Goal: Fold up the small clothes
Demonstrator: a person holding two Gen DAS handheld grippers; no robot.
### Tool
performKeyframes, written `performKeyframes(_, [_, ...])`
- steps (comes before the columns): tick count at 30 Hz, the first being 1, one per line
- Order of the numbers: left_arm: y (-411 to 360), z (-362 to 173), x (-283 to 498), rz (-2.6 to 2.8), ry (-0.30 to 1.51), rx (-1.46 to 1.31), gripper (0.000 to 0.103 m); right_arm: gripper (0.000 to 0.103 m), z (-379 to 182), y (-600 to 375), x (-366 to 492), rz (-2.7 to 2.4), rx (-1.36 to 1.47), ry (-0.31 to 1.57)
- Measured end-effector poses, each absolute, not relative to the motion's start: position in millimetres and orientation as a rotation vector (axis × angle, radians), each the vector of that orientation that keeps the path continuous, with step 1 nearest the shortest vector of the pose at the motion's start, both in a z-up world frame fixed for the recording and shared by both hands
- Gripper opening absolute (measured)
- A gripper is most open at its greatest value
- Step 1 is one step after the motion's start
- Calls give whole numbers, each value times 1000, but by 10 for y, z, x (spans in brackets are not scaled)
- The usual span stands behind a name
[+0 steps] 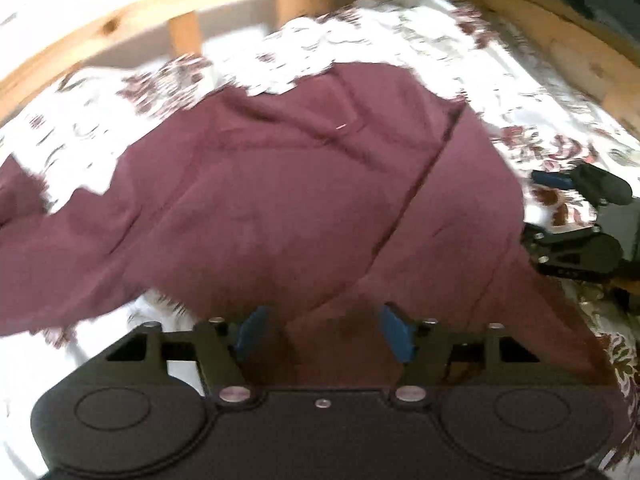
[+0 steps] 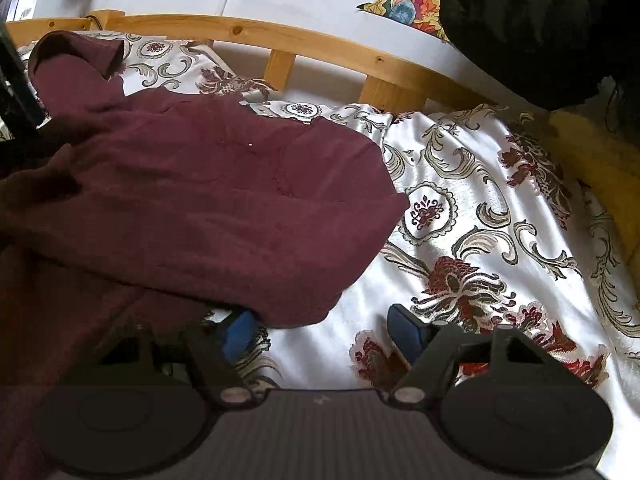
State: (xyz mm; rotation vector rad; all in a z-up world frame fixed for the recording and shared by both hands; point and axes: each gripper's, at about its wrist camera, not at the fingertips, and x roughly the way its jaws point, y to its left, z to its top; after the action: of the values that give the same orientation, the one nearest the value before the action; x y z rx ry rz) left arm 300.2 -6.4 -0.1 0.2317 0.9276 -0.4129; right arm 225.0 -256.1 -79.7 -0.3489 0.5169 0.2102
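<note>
I'm over the bed now, and the maroon garment lies spread across the floral bedspread, partly folded, one layer lapped over another along a diagonal edge. My left gripper hangs just above its near hem, blue pads set well apart with cloth showing between them, nothing pinched that I can see; this view is blurred. My right gripper sits at the garment's right corner, jaws wide: the left pad is tucked under the cloth edge, the right pad over bare bedspread, no grip. From the left camera I catch the right gripper beside the garment's right edge. A wooden rail runs behind.
</note>
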Motion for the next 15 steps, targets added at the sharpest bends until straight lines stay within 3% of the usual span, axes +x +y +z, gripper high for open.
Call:
performKeyframes(2, [-120,-63,3085,-453,915,271,78,77,-795,-2569,2249,212,-342,518])
performKeyframes(5, [-226,-229,3238,-513,941,358,78,78,-792,-2607,2277,220,-319,530])
performKeyframes(7, [-267,-381,3333,-524,996,391,78,84,-793,-2650,2325,218,-291,547])
performKeyframes(9, [-239,-463,3380,-540,1046,352,68,86,-789,-2713,2390,217,-245,568])
performKeyframes(12, [-144,-444,3360,-517,1066,236,45,83,-768,-2756,2428,215,-216,551])
performKeyframes(13, [-100,-429,3328,-510,1067,193,25,76,-768,-2751,2424,221,-224,541])
performKeyframes(14, [-64,-404,3282,-482,1066,161,18,70,-768,-2733,2420,236,-236,533])
performKeyframes(15, [-43,-392,3234,-457,1053,143,16,51,-767,-2713,2418,256,-248,525])
